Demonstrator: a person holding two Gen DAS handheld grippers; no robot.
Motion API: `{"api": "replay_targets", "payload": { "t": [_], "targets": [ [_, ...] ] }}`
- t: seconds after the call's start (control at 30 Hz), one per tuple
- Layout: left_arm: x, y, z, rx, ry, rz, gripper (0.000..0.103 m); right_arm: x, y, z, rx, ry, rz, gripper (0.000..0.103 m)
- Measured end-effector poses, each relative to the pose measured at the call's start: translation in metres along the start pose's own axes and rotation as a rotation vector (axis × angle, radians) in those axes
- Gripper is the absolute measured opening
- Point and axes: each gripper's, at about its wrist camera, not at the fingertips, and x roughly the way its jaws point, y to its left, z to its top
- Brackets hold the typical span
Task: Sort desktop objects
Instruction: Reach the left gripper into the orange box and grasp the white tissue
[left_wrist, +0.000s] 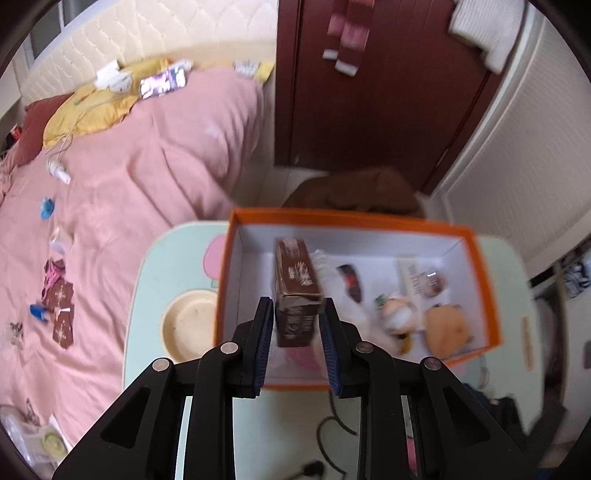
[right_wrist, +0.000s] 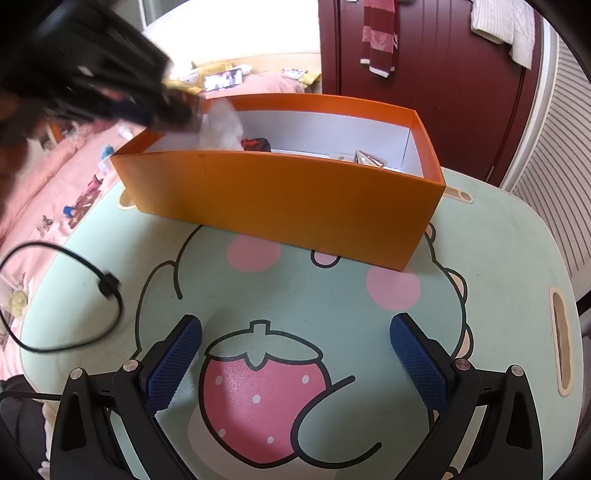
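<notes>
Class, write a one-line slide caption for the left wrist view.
Left gripper holds a brown carton over the open orange box of sorted items.

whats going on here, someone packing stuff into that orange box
Yes, a desk tidy-up. The left gripper grips a small brown carton over the open orange box, which already holds a plush toy and other bits. The right gripper hangs empty, jaws apart, above the cartoon-print table. A black cable lies on the table.
</notes>
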Motion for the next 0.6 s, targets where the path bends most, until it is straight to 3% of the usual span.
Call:
{"api": "replay_targets", "payload": {
  "t": [0.17, 0.33, 0.47, 0.6],
  "targets": [
    [-0.037, 0.009, -0.021, -0.004, -0.052, -0.114, 0.027, 0.001, 0.004, -0.001, -0.005, -0.018, -0.015, 0.102],
    [-0.025, 0.019, -0.035, 0.018, 0.013, -0.045, 0.027, 0.000, 0.002, -0.001, -0.011, -0.012, -0.026, 0.102],
    [-0.010, 0.008, -0.014, 0.078, 0.003, -0.063, 0.027, -0.002, 0.002, -0.001, -0.017, -0.007, -0.032, 0.102],
    [0.023, -0.016, 0.006, 0.189, 0.058, 0.011, 0.028, -0.006, 0.000, -0.005, -0.013, -0.012, -0.020, 0.102]
  ]
}}
